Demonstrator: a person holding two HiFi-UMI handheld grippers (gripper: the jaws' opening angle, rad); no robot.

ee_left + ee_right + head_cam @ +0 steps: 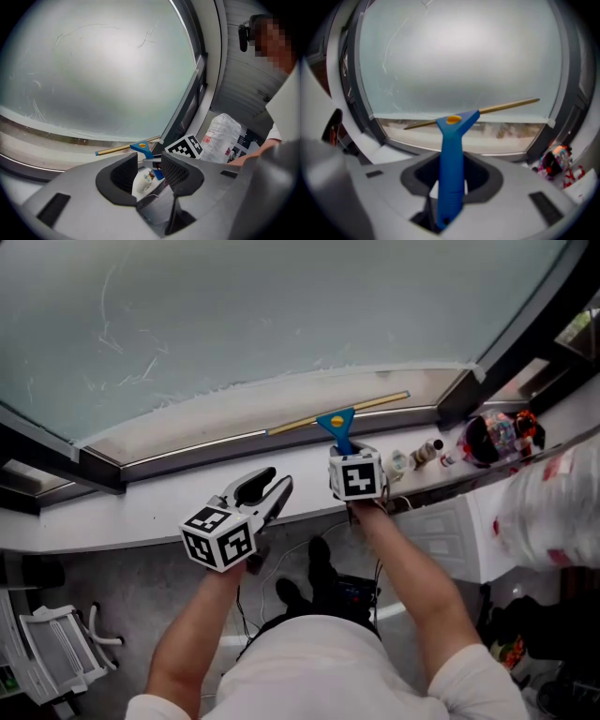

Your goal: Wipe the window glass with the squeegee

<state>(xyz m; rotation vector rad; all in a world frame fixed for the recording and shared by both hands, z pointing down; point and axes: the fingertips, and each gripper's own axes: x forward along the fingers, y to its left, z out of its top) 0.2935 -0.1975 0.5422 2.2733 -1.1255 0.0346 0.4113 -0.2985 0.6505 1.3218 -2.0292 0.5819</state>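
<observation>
The right gripper (345, 451) squeezes the blue handle of the squeegee (336, 421), mid-frame at the bottom of the window glass (281, 306). It looks light and stiff, best held by the handle. The left gripper (270, 486) is open, empty.

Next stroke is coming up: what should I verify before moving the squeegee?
1. Right claw shut on the blue-handled squeegee: ok.
2. Its brass blade bar pressed on the frosted window glass: cannot tell.
3. Left claw open, empty, apart from the squeegee: ok.
4. Small bottles on the white sill clear of the blade bar: ok.
5. Glass free of streaks: not ok, marks at upper left.
</observation>
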